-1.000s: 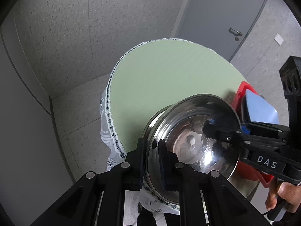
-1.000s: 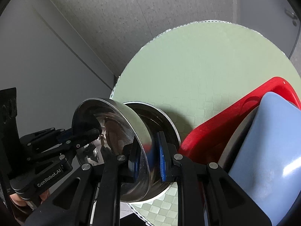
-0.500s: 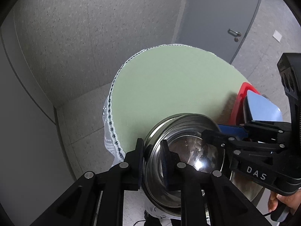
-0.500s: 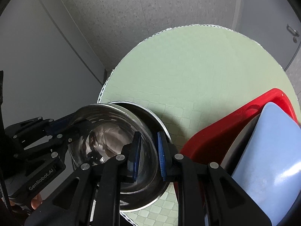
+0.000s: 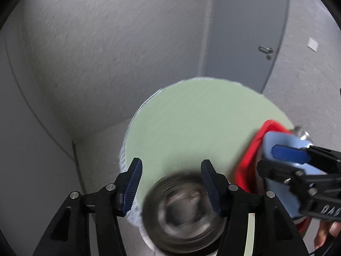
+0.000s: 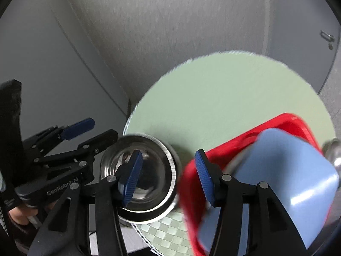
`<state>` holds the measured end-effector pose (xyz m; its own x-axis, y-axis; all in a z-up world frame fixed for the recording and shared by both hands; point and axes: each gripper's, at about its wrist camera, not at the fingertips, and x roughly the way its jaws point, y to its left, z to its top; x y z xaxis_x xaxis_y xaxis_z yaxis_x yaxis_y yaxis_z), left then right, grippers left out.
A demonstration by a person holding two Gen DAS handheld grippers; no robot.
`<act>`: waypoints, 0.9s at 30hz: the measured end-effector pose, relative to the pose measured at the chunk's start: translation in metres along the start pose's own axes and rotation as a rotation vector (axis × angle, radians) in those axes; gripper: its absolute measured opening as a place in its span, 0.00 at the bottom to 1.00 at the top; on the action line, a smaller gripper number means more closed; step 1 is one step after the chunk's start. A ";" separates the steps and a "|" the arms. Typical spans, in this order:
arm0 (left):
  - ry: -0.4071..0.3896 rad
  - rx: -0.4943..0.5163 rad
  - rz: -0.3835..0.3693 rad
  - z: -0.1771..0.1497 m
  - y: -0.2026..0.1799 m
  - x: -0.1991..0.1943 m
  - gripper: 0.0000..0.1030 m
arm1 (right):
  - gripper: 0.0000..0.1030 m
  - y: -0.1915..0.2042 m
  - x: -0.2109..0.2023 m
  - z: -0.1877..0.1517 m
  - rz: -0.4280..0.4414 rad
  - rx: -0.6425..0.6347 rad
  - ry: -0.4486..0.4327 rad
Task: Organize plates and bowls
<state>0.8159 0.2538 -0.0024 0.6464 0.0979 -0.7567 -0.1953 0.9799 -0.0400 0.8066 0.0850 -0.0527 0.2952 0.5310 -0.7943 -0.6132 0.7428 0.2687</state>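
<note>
Bowls [image 6: 140, 177] nested at surface [image 5: 191, 123] edge, saving room; both grippers' fingers [image 5: 133, 184] spread, holding nothing.

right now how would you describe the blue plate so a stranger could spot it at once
Start at the round green table and find the red bin on its right side. The blue plate stands on edge inside that bin, pale blue with rounded corners. The steel bowls beside the bin are shiny and round.
</note>
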 end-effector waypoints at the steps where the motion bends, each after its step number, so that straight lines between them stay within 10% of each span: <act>1: -0.011 0.011 -0.016 0.006 -0.013 -0.003 0.62 | 0.51 -0.010 -0.009 0.001 -0.003 0.014 -0.024; 7: -0.037 0.116 -0.137 0.044 -0.132 -0.006 0.77 | 0.67 -0.126 -0.099 -0.005 -0.159 0.130 -0.187; 13: 0.058 0.240 -0.210 0.068 -0.255 0.035 0.84 | 0.69 -0.261 -0.130 -0.032 -0.261 0.307 -0.163; 23: 0.330 0.339 -0.147 0.080 -0.343 0.145 0.82 | 0.69 -0.366 -0.067 -0.073 -0.096 0.458 0.017; 27: 0.411 0.331 -0.122 0.084 -0.354 0.182 0.66 | 0.65 -0.373 -0.046 -0.077 -0.034 0.475 0.051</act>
<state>1.0650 -0.0606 -0.0713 0.2954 -0.0312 -0.9549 0.1492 0.9887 0.0139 0.9646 -0.2480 -0.1583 0.2661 0.4909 -0.8295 -0.1977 0.8701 0.4515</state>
